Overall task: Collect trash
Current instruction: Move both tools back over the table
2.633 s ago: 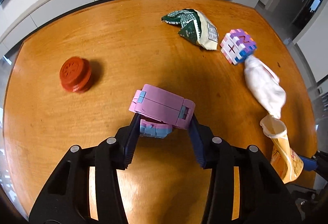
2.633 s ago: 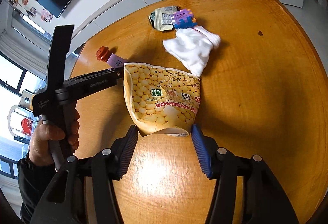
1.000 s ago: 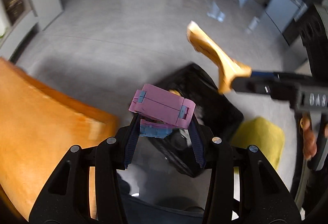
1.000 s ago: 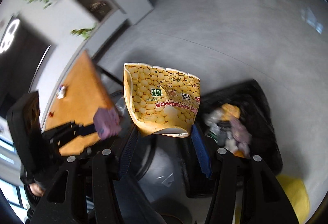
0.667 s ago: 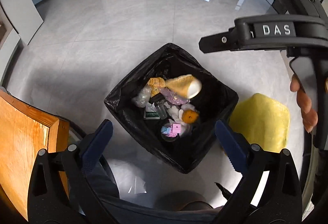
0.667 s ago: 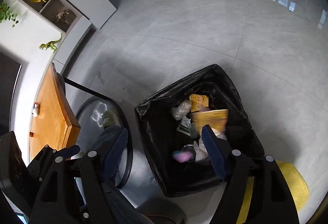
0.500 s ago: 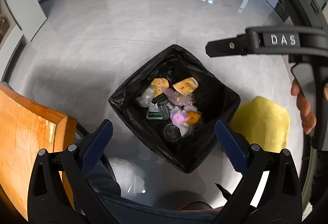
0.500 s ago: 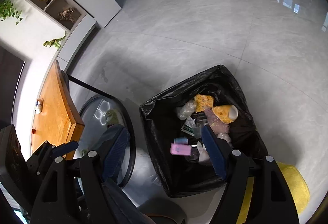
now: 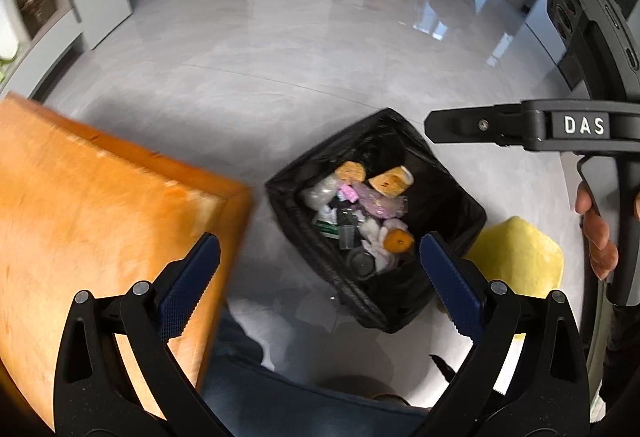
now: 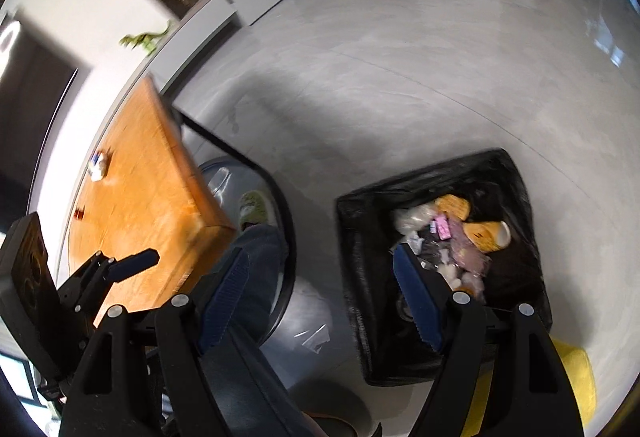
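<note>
A black-bagged trash bin (image 9: 456, 197) stands on the grey floor, holding the yellow soybean bag (image 9: 391, 179), the pink toy block (image 9: 347, 193) and other litter. My left gripper (image 9: 316, 253) hangs open and empty, above and short of the bin. In the right wrist view the bin (image 10: 352, 237) sits at the right, with the soybean bag (image 10: 484, 233) and pink block (image 10: 442, 227) inside. My right gripper (image 10: 320, 265) is open and empty too, its right fingertip over the bin's near edge.
The orange table (image 9: 100, 217) fills the left, its corner close to the bin; small items (image 10: 98, 165) lie at its far end (image 10: 136, 189). A person's leg (image 10: 256, 277) and a chair base (image 10: 284, 213) are below. A yellow cushion (image 9: 516, 257) lies beside the bin.
Both grippers opened over the bin; the pink block and the soybean bag fell in. Since then both views have swung left, bringing the table back into sight.
</note>
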A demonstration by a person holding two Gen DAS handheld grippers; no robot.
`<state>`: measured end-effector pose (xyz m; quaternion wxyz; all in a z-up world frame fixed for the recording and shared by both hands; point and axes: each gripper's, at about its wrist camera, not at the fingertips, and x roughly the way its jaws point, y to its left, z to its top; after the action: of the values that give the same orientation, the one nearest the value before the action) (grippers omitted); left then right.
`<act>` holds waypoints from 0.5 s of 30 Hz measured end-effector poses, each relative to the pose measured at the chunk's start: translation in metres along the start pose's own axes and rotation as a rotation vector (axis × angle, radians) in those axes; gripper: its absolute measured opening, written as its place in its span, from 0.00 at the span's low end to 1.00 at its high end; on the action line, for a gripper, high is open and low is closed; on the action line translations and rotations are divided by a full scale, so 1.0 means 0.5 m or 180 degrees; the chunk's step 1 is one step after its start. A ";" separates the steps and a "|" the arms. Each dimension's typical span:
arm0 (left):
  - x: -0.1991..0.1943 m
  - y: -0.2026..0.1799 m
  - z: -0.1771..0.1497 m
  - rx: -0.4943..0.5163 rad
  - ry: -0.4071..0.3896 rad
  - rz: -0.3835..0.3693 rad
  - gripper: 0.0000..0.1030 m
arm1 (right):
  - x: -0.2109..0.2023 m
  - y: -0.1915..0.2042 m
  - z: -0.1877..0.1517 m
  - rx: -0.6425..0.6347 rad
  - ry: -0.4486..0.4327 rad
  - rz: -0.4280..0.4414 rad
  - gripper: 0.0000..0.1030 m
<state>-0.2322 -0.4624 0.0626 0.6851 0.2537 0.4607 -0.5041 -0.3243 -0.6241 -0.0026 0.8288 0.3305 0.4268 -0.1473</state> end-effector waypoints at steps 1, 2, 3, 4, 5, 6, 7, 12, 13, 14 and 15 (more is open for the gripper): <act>-0.009 0.019 -0.005 -0.0047 -0.0020 0.0026 0.94 | 0.006 0.021 0.005 -0.0054 0.0018 0.0008 0.73; -0.018 0.034 -0.009 -0.0081 -0.0033 0.0050 0.94 | 0.015 0.049 0.012 -0.0126 0.0045 0.0017 0.73; -0.029 0.057 -0.016 -0.0137 -0.0053 0.0084 0.94 | 0.021 0.068 0.014 -0.0165 0.0056 0.0020 0.73; -0.040 0.082 -0.025 -0.0202 -0.0072 0.0123 0.94 | 0.029 0.094 0.019 -0.0227 0.0075 0.0038 0.73; -0.052 0.101 -0.031 -0.0248 -0.0087 0.0152 0.94 | 0.039 0.121 0.024 -0.0293 0.0098 0.0057 0.73; -0.067 0.132 -0.042 -0.0331 -0.0114 0.0200 0.94 | 0.044 0.141 0.027 -0.0339 0.0114 0.0068 0.73; -0.077 0.152 -0.050 -0.0375 -0.0130 0.0230 0.94 | 0.052 0.166 0.031 -0.0400 0.0132 0.0086 0.73; -0.142 0.283 -0.109 -0.0751 -0.0217 0.0454 0.94 | 0.101 0.310 0.045 -0.0759 0.0259 0.0224 0.73; -0.157 0.312 -0.124 -0.0834 -0.0233 0.0506 0.94 | 0.111 0.342 0.048 -0.0843 0.0287 0.0249 0.73; -0.170 0.332 -0.135 -0.0888 -0.0245 0.0547 0.94 | 0.121 0.375 0.050 -0.0920 0.0311 0.0274 0.73; -0.185 0.361 -0.151 -0.0972 -0.0267 0.0606 0.94 | 0.129 0.396 0.051 -0.0970 0.0329 0.0298 0.73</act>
<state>-0.1001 -0.2934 0.0900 0.7788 0.1680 0.4768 -0.3713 -0.1661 -0.4927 0.0399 0.8522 0.2276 0.4704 -0.0249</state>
